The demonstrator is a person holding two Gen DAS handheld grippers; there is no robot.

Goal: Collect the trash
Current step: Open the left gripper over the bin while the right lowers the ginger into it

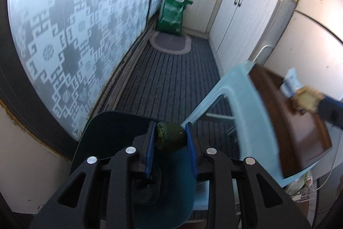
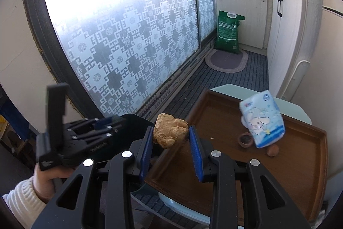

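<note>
Left gripper fingers clamp a dark green avocado piece while right gripper fingers clasp a tan crumpled lump, brown tray at four o'clock.

Tissue pack on tray, tray apparently on stool.

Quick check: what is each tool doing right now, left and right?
Left tool: closed on a dark green fruit piece.
Right tool: closed on a tan, lumpy scrap.
</note>
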